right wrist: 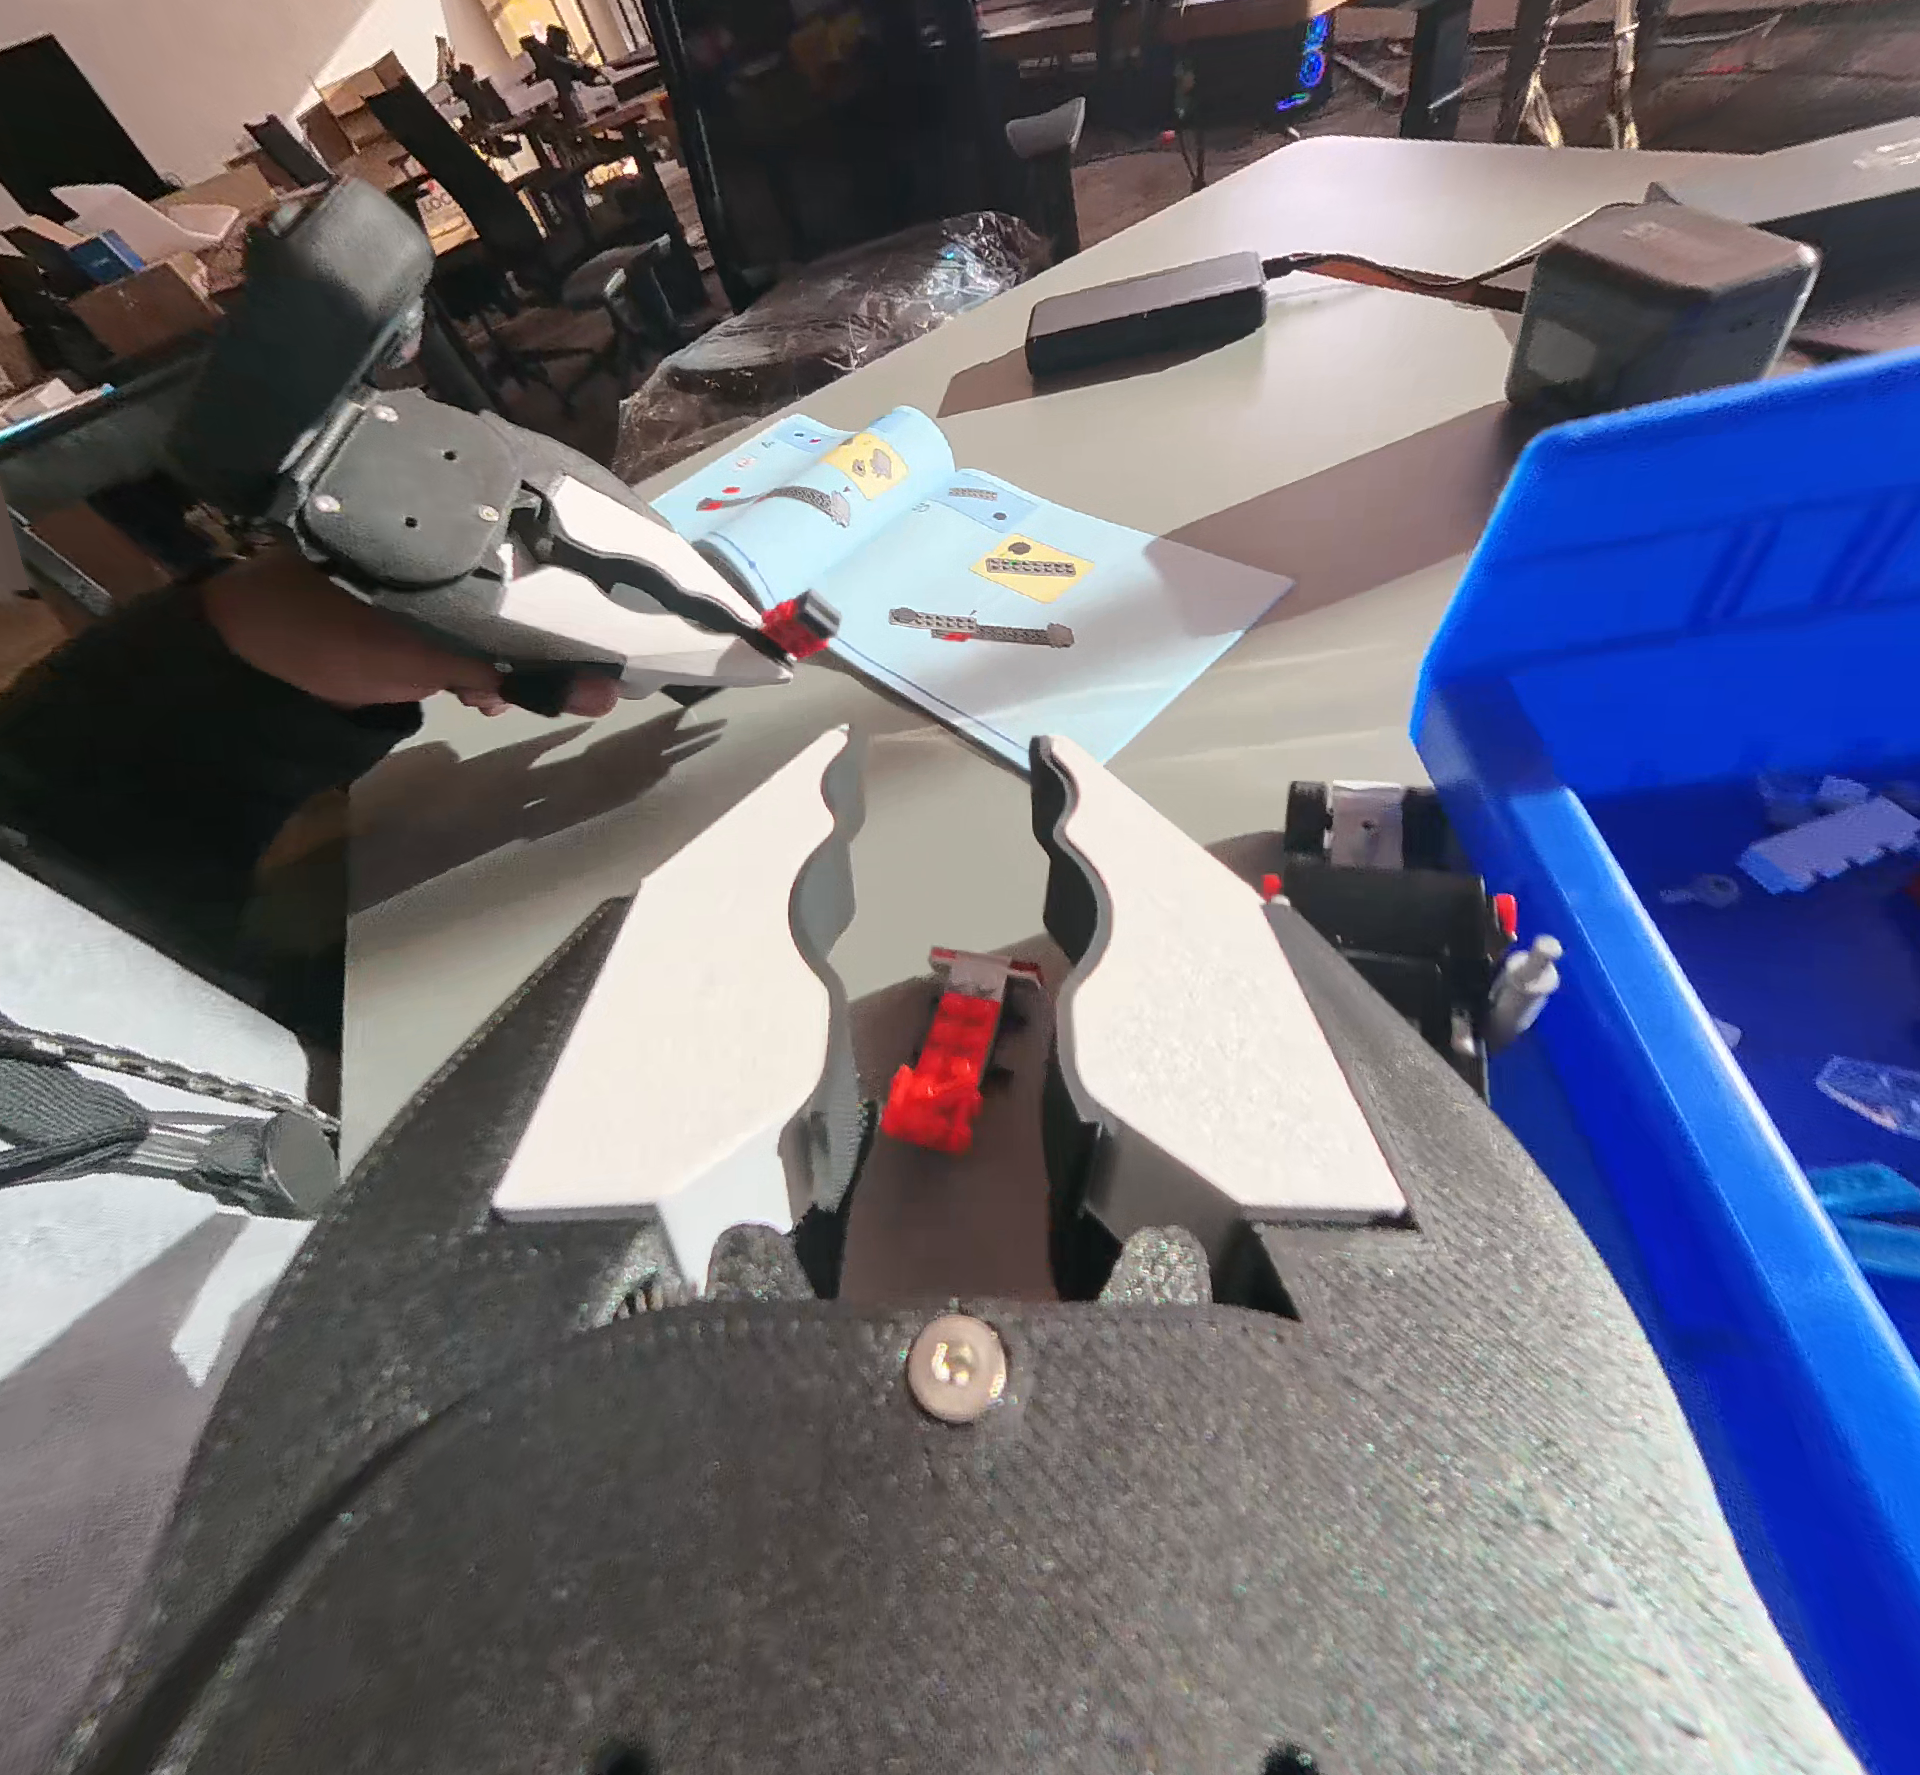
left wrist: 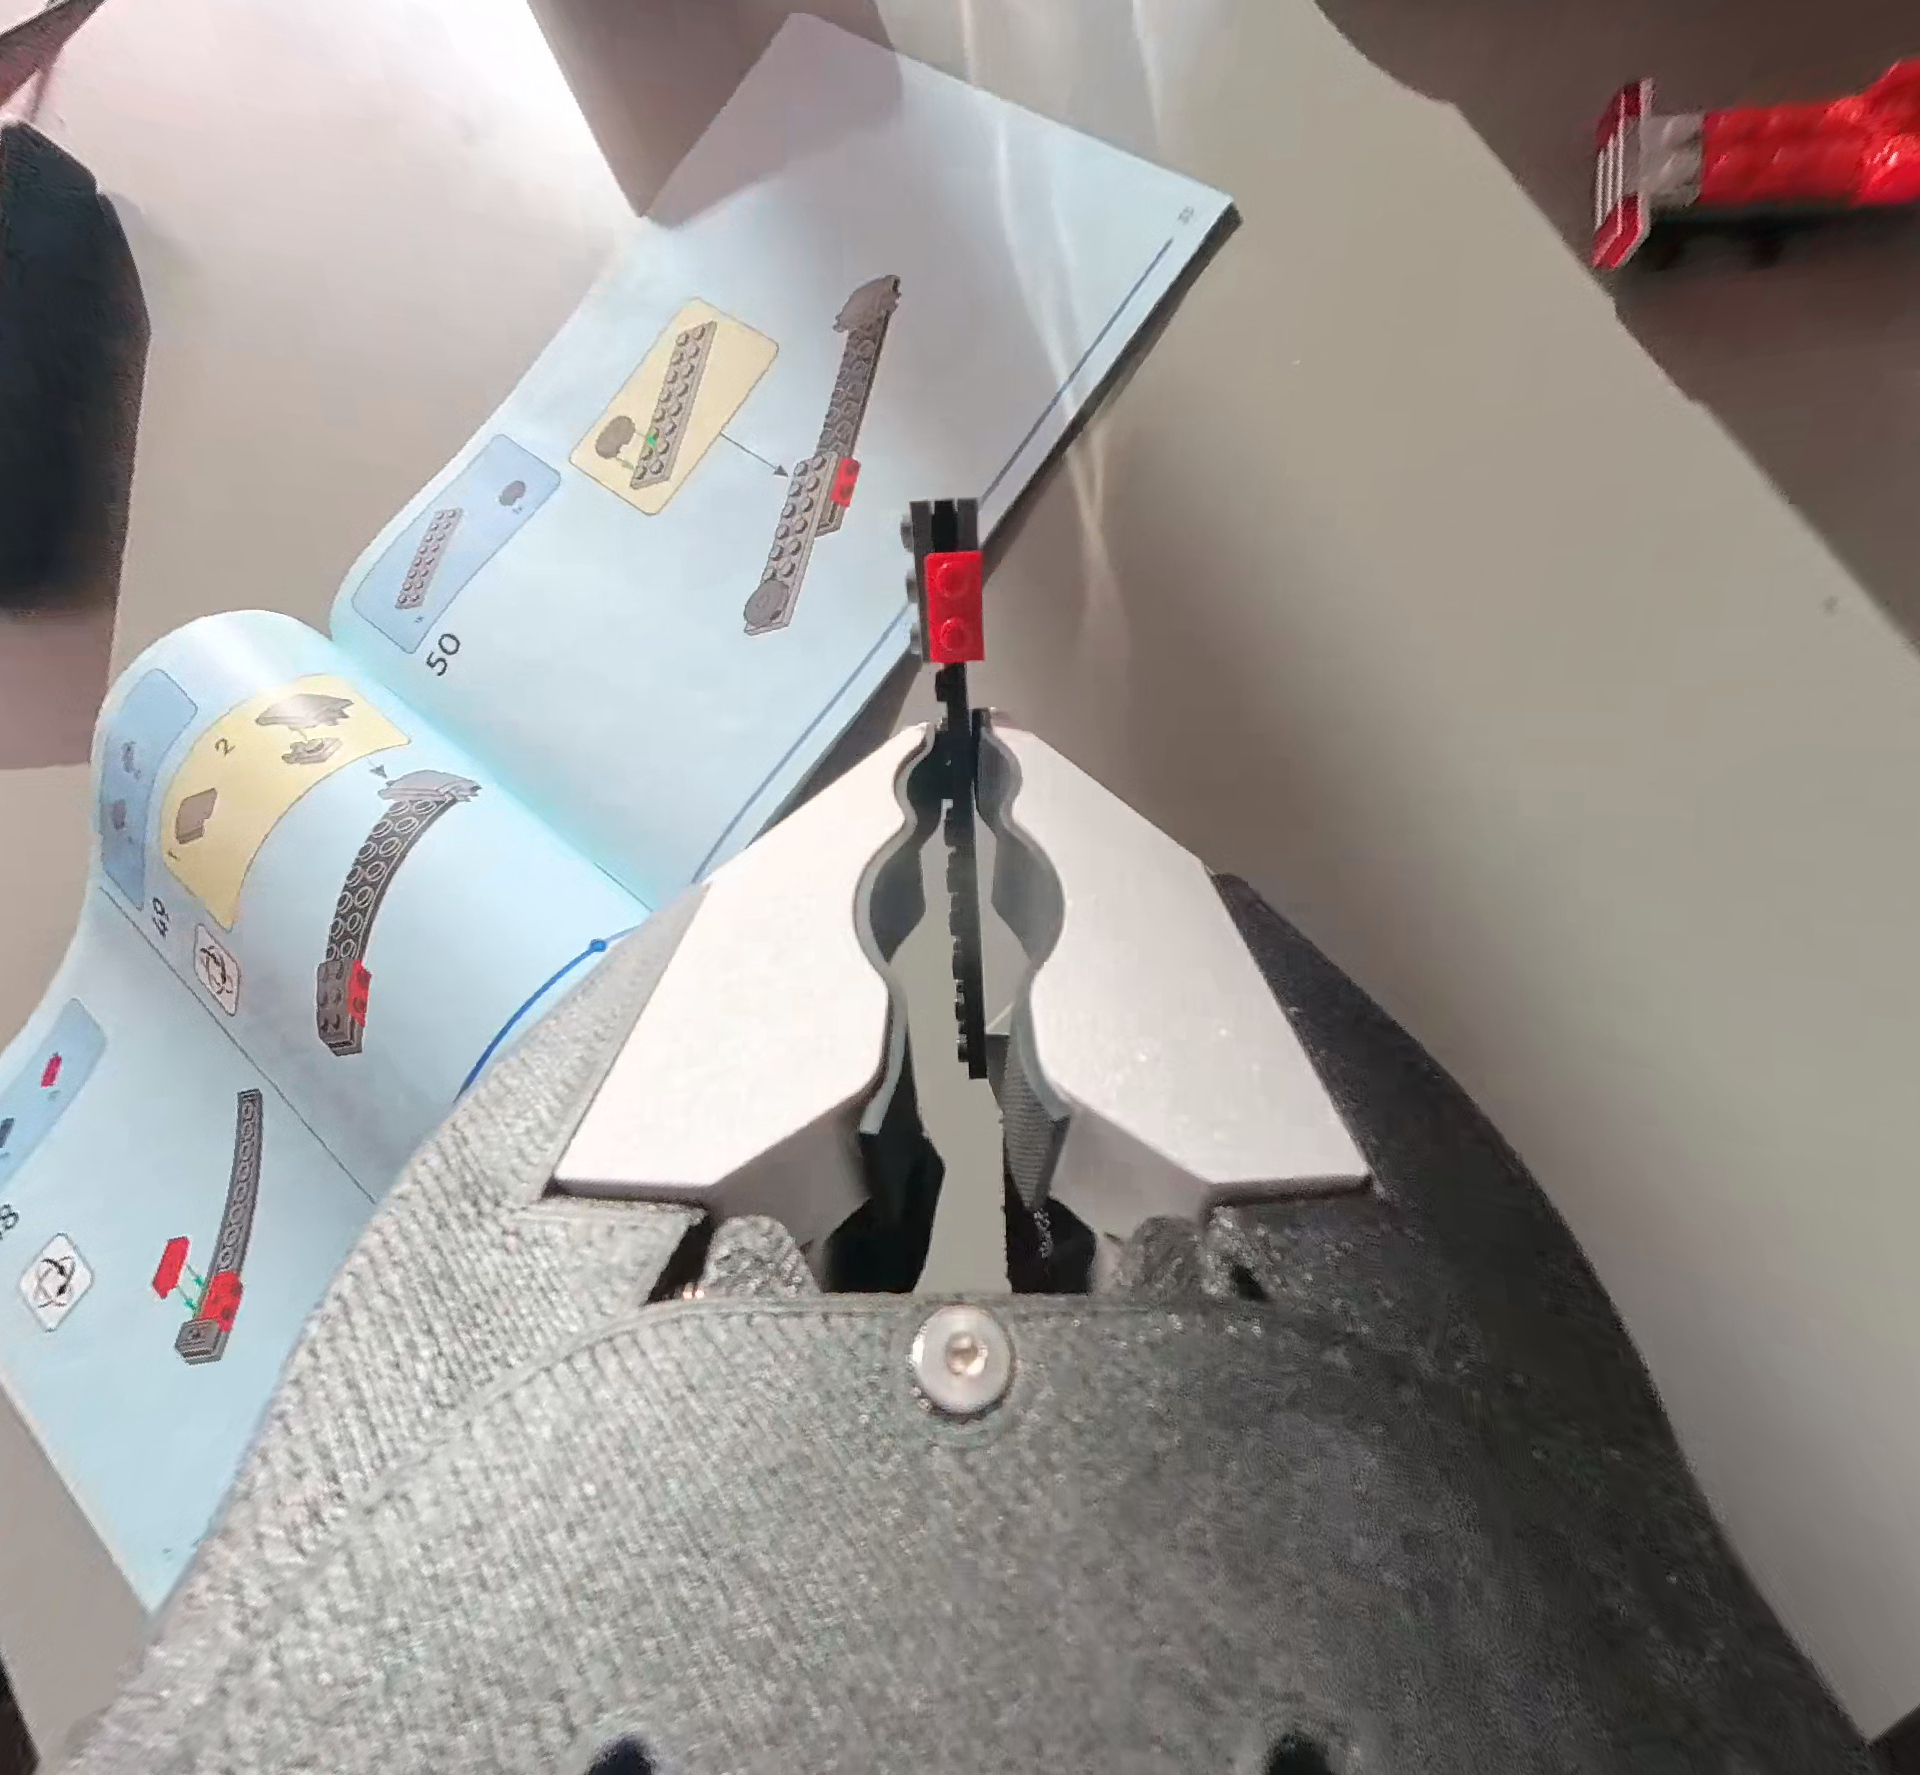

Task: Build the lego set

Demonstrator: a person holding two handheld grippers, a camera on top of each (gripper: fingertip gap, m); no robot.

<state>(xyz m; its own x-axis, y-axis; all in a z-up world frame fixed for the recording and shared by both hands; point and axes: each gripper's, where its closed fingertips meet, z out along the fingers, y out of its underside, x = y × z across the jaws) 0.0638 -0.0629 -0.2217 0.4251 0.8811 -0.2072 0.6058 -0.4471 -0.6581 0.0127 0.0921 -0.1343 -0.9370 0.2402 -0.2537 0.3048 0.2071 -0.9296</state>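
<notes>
Left gripper: my left gripper (left wrist: pixel 954 738) is clenched on a long black plate assembly (left wrist: pixel 961 894), held edge-on between the two pale fingers (left wrist: pixel 790 936); the same gripper shows at left in the right wrist view (right wrist: pixel 774 660), raised off the worktop, with a hand (right wrist: pixel 416 655) around its grip
Held part: the black plate assembly runs back between the fingers and projects past the tips; a small red two-stud brick (left wrist: pixel 956 608) sits on its side near the far end
Right gripper: my right gripper (right wrist: pixel 945 759) is released, jaws spread wide, nothing between them
Red sub-build: a red lego section with a white-and-grey end (right wrist: pixel 951 1050) lies on the worktop below the gap of my right gripper, not touched by either finger; in the left wrist view it lies at upper right (left wrist: pixel 1756 167), blurred
Instruction booklet: a light blue booklet (left wrist: pixel 644 582) lies open and flat on the worktop, beyond and left of my left gripper
Worktop: grey surface (left wrist: pixel 1403 686), partly in sun and partly in shadow
Blue bin: a blue plastic bin (right wrist: pixel 1558 686) stands at my right, holding loose pieces that read bluish
Dark build: a black lego body (right wrist: pixel 1371 884) sits just beside the bin wall
Far items: a flat black box (right wrist: pixel 1148 312) and a dark cube-shaped device (right wrist: pixel 1662 312) rest beyond the booklet
</notes>
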